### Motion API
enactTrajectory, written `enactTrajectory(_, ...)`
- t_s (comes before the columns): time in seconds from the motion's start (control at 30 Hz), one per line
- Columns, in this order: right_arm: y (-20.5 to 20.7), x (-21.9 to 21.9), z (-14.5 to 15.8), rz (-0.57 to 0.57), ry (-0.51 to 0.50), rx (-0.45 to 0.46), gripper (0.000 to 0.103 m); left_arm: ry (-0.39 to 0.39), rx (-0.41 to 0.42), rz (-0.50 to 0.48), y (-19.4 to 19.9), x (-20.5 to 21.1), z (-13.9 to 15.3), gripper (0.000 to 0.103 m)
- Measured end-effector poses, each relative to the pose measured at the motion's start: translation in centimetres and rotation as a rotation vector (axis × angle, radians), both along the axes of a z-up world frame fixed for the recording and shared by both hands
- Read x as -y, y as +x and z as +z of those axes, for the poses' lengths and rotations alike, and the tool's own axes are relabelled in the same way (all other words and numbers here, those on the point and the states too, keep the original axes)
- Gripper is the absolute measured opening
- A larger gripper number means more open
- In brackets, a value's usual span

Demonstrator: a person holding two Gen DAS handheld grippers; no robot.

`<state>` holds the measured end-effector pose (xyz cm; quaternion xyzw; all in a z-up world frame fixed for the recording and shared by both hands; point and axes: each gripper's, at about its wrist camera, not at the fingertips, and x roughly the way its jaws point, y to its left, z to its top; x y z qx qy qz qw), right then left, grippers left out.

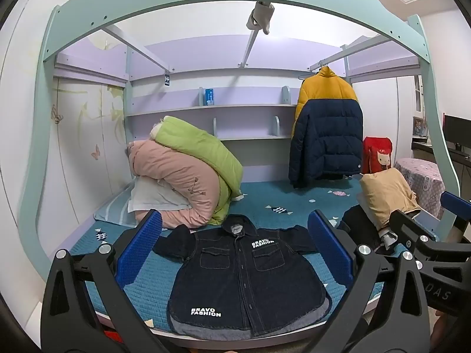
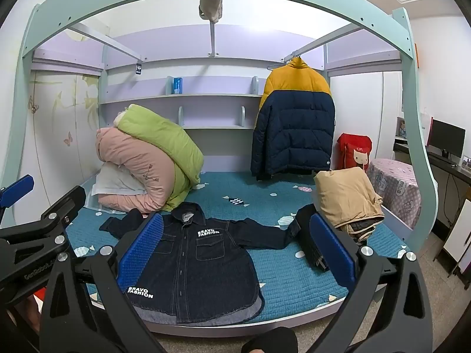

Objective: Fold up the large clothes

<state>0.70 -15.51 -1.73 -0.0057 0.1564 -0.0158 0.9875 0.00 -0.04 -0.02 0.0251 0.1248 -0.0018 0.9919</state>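
So, fold not begun: denim shirt (image 1: 235, 276) flat on bed (image 2: 282, 270), L gripper (image 1: 235, 250) & R gripper (image 2: 235, 250) both apart, empty. Next, prob. pinch a sleeve.

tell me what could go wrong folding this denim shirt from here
1. The denim shirt hangs its hem over the mattress edge; a pull toward the person could slide it off.
2. Its right sleeve ends by a dark garment under the beige folded pile, so the open right gripper might pinch both.
3. The left gripper is open too, nothing held yet.
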Motion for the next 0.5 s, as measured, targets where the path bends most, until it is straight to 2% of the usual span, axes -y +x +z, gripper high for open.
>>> enactTrajectory(0.5,0.0,0.14,0.06,0.002,0.0,0.0,0.096,-0.001,0.0,0.0,0.01,-0.01,0.01,0.099)
